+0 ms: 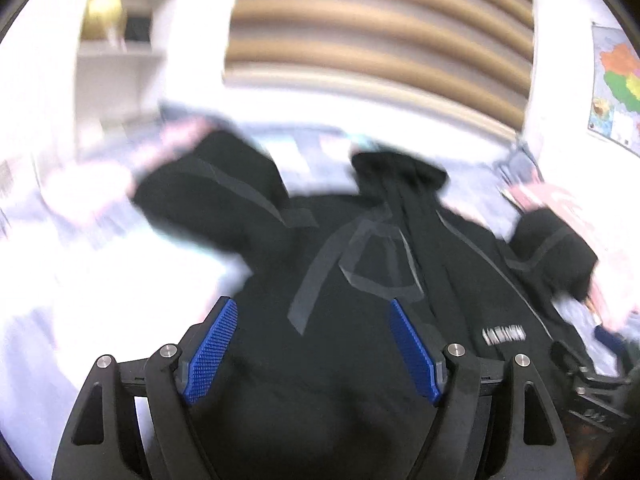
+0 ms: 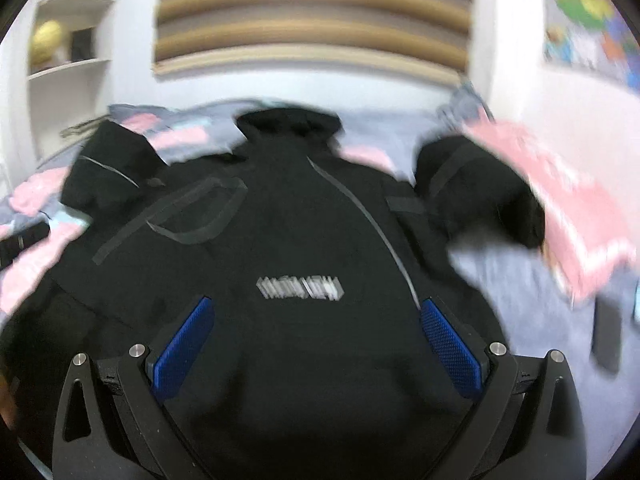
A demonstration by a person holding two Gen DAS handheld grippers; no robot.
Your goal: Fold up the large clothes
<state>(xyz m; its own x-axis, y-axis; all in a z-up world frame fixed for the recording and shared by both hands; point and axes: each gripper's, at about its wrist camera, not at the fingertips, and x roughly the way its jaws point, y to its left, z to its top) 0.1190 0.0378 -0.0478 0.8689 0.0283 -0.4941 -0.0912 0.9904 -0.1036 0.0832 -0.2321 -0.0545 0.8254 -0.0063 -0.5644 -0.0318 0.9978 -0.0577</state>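
Black jacket [image 1: 360, 280] lies spread front-up on bed [image 2: 520, 288], collar at far end, sleeves out both sides. Left gripper [image 1: 312, 344] hovers over its lower left part, jaws wide, nothing held. Right gripper [image 2: 316, 344] hovers over hem below white chest logo [image 2: 300, 288], jaws wide too. Pink cloth [image 2: 576, 216] lies by right sleeve; dark phone-like item [image 2: 608, 336] on bed at right edge. Frames blurred.

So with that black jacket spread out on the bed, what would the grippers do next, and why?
Probably lower onto the black jacket and pinch its near hem. Both the left gripper and right gripper are open and hold nothing, and the jacket lies flat with both sleeves out on the bed, not yet folded.
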